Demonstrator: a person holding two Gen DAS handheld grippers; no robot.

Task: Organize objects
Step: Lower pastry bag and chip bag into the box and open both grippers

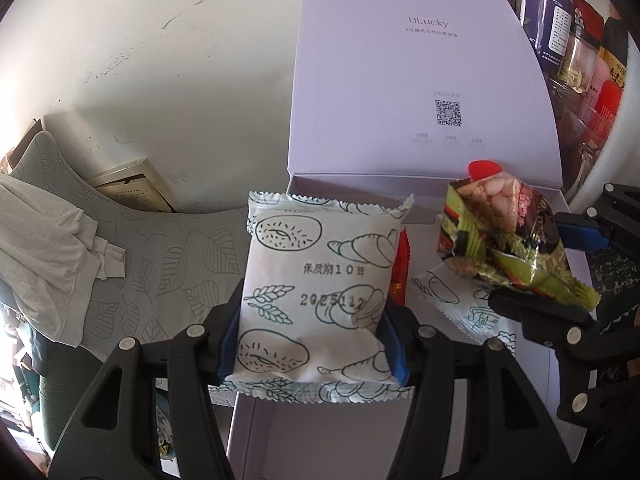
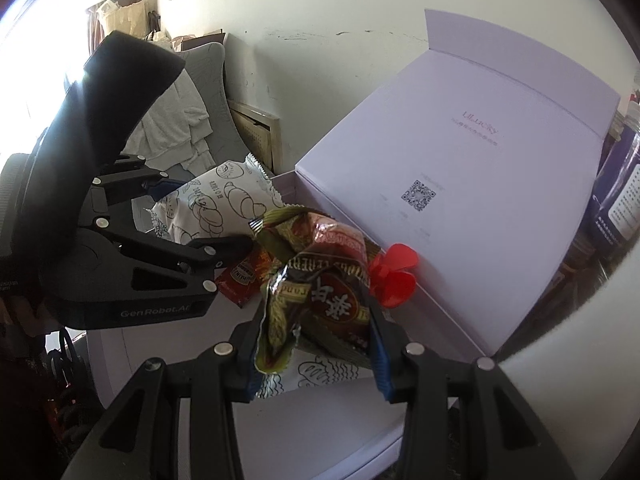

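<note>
A white wall stands behind an open white box (image 1: 420,80). In the left view, the left gripper (image 1: 312,340) squeezes a white bread packet (image 1: 320,280) by its sides, above the box's near edge. It looks soft and light. In the right view, the right gripper (image 2: 316,344) pinches a crinkly, slippery-looking snack bag (image 2: 316,280) over the box, near a red ketchup packet (image 2: 240,280).

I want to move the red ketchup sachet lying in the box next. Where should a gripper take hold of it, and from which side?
Grip the red ketchup sachet across its flat faces at the free lower corner, coming from above. It lies flat on the box floor, and the left gripper covers its upper end, so fingers probably need to pinch an exposed edge.
</note>
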